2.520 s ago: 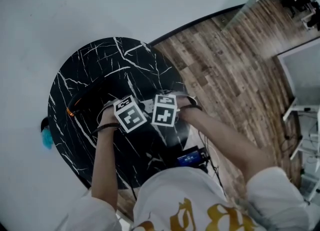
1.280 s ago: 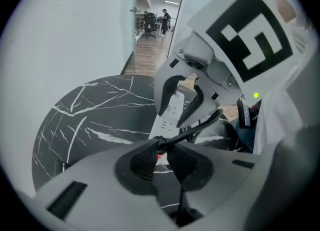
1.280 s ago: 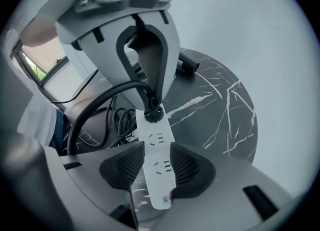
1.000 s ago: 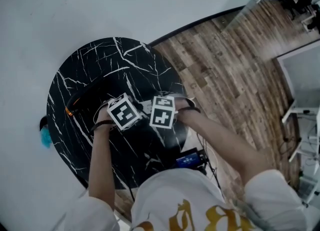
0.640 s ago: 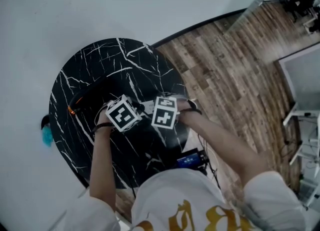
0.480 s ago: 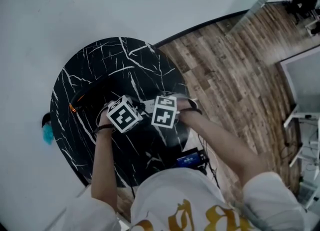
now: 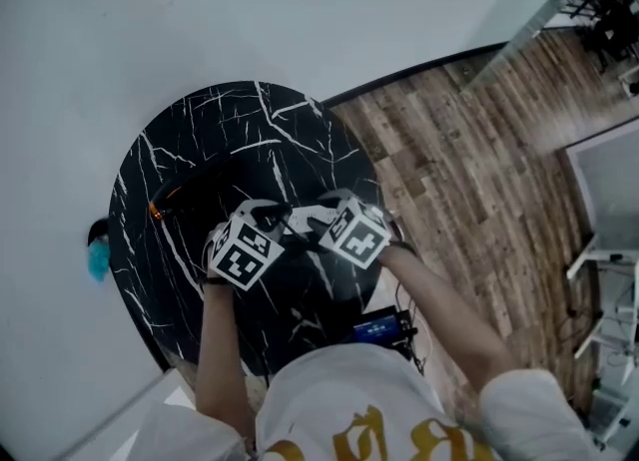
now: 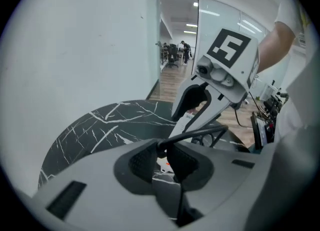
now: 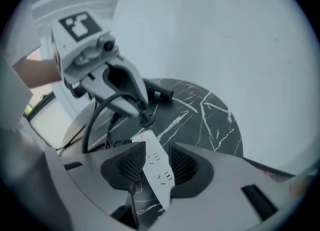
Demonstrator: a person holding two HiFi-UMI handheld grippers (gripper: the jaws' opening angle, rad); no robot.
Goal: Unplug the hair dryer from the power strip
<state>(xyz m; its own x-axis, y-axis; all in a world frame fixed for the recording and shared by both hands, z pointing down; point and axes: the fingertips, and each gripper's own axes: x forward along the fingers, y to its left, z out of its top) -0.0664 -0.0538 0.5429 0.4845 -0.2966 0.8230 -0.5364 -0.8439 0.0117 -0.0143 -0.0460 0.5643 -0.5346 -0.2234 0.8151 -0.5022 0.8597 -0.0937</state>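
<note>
Head view: both grippers meet over the middle of the round black marble table (image 7: 205,130), marker cubes uppermost, each carried by a bare forearm. The left gripper (image 8: 161,150) and the right gripper (image 9: 153,149) point toward each other, with their tips close together.

Left gripper view: the jaws stand nearly together and clamp the black plug (image 9: 144,119) at their tips. The black cable (image 8: 210,131) leaves the plug and runs off to the right, under the right gripper.

Right gripper view: the white power strip (image 9: 159,175) lies lengthwise between the jaws, tilted, with its near end over the gripper body. The jaws have just been closing, and both ribbed pads (image 9: 131,164) now bear on the long sides of the strip. The red indicator light (image 9: 144,136) sits at the far end of the strip, just below the plug. Whether the plug is seated in the socket or free of it cannot be told.

Hair dryer (image 9: 160,94): it lies flat on the table beyond the left gripper, toward the table's left edge as the head view shows it, well apart from both grippers.
</note>
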